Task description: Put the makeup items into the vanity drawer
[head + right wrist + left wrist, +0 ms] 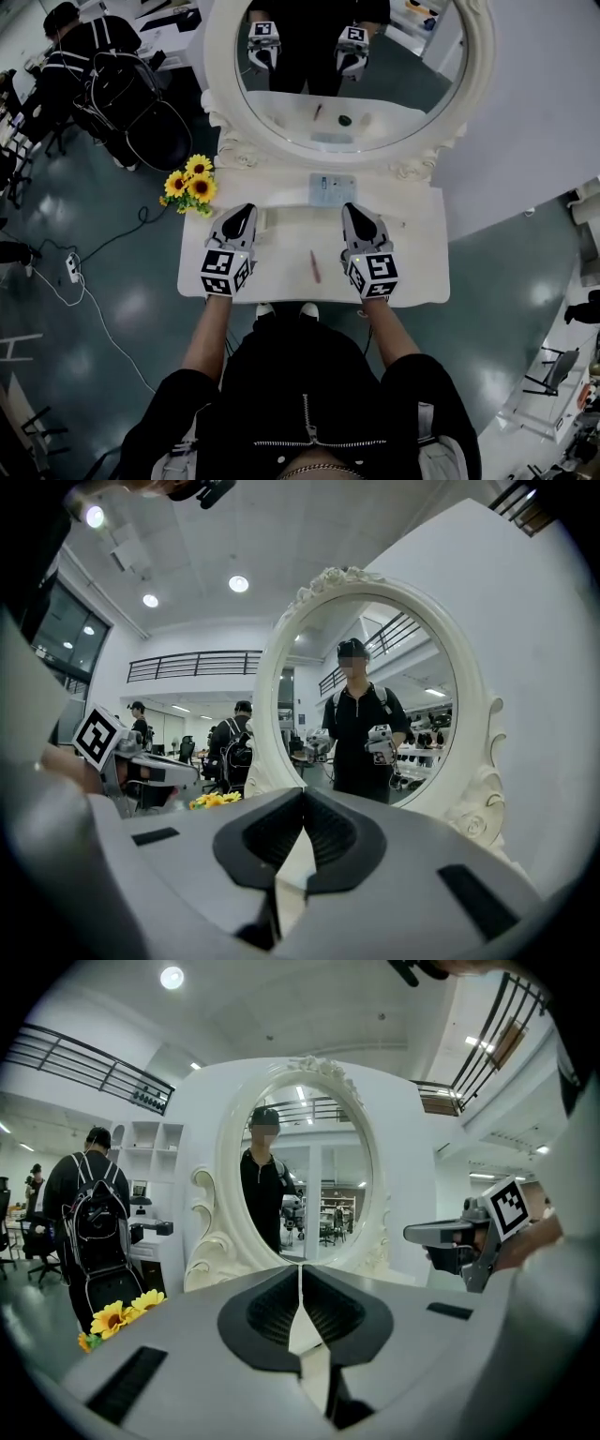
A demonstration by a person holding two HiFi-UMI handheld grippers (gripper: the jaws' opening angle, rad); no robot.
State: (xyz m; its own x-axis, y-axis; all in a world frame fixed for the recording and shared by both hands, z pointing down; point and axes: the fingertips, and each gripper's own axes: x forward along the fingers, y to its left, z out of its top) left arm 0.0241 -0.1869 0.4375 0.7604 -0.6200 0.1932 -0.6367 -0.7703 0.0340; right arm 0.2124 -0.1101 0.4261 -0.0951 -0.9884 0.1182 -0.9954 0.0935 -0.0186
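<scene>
Nothing's been picked up yet, both grippers are held low over the vanity top (422, 272). The left gripper (246, 212) is clenched w/ nothing between the jaws. Same for the right gripper (354, 212): pads pressed together, empty.

Task stuff is all on the tabletop. A slim reddish stick, prob a lip pencil (315, 265) (too small to be sure), is lying between the two grippers near the front edge. A pale blue flat case (333, 190) is sat further back, just under the oval mirror (220, 84). The sunflowers (192, 185) are off at the left corner, not in the way.

No open drawer is seen from above, so imo it needs to be pulled out first.

Tips:
- Jaws should be opened before anything is approached.
- The drawer front should be gripped square and drawn straight out, not yanked.
- The pencil is best pinched across its middle, w/ the jaws brought straight down so it isn't rolled off the edge.
</scene>
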